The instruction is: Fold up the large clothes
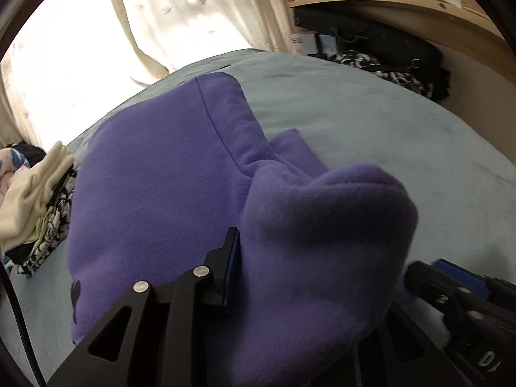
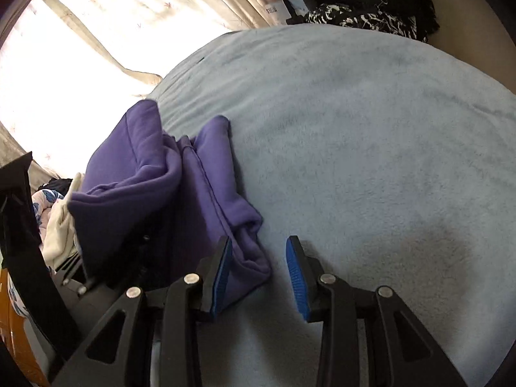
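A pale blue fleece bed cover (image 2: 371,135) is filling most of both views, serving as the flat surface for folding. A purple fleece garment (image 1: 154,200), probably a sweatshirt, is lying on it, left of centre in the right wrist view and across the middle of the left wrist view, partly folded into layers with a stitched seam showing.

In the left wrist view, a thick fold of the purple fabric is bulging over the left gripper (image 1: 309,277); one blue-padded finger is pressed against the cloth and the other is hidden under it, so the fingers look clenched on the fold, likely to carry it across.

In the right wrist view, the right gripper (image 2: 259,277) is hovering at the garment's near corner with its fingers released; the left pad is touching the cloth, the right pad standing clear.

A heap of light and patterned laundry (image 1: 35,200) is waiting at the left edge, apart from the folding area.
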A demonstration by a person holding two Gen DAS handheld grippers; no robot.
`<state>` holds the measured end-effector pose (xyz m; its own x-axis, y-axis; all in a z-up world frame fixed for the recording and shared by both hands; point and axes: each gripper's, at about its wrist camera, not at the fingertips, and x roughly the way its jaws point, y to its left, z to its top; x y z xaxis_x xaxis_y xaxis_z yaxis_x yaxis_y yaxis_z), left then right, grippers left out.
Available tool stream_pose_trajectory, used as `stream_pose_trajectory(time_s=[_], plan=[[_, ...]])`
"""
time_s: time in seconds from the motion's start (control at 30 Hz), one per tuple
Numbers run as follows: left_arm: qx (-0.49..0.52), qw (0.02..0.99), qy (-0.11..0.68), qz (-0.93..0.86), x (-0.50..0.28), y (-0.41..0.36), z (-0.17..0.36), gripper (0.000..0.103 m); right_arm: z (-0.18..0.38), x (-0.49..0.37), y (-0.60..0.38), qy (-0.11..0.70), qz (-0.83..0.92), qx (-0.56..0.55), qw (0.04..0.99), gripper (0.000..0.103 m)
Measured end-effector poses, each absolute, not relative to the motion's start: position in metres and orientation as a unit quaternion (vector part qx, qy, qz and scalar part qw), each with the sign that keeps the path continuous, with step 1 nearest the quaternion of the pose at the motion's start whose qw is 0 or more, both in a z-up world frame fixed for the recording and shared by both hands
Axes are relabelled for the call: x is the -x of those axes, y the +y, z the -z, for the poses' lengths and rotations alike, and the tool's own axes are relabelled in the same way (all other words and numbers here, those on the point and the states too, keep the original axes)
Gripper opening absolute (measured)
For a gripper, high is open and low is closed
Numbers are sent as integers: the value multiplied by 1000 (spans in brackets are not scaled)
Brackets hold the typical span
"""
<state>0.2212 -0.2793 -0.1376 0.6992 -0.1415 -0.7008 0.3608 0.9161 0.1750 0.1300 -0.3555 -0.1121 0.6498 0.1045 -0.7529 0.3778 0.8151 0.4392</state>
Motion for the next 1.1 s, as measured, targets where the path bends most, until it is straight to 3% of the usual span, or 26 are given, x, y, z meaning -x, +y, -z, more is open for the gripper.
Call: stream_pose_trajectory(time_s=[0.13, 0.37, 0.47, 0.53, 0.6, 0.67, 0.9, 1.1], plan=[[-76, 906, 365, 198, -217, -269, 123, 20, 109, -131, -362, 404, 93, -279, 866, 35], [-87, 903, 371, 198, -223, -262, 144, 22, 120, -129, -370, 423, 97, -292, 852, 35], [-66, 903, 366, 214, -222, -253, 136, 37, 105, -131, -377, 410, 75, -308, 855, 35], [-49, 904, 356, 233, -219, -246, 131, 54, 92, -132, -380, 402, 48, -317, 858, 36], [-45, 905, 345, 242, -217, -242, 127, 80, 80, -133, -381, 398, 24, -320, 859, 43], [-39, 903, 339, 262, -213, -240, 125, 93, 64, -136, -381, 394, -7, -327, 859, 43], [-3, 895, 338, 290, -214, -227, 121, 94, 44, -181, -358, 447, -117, -317, 828, 46], [-22, 888, 330, 321, -206, -223, 119, 94, 65, -217, -346, 515, -163, -316, 780, 46]])
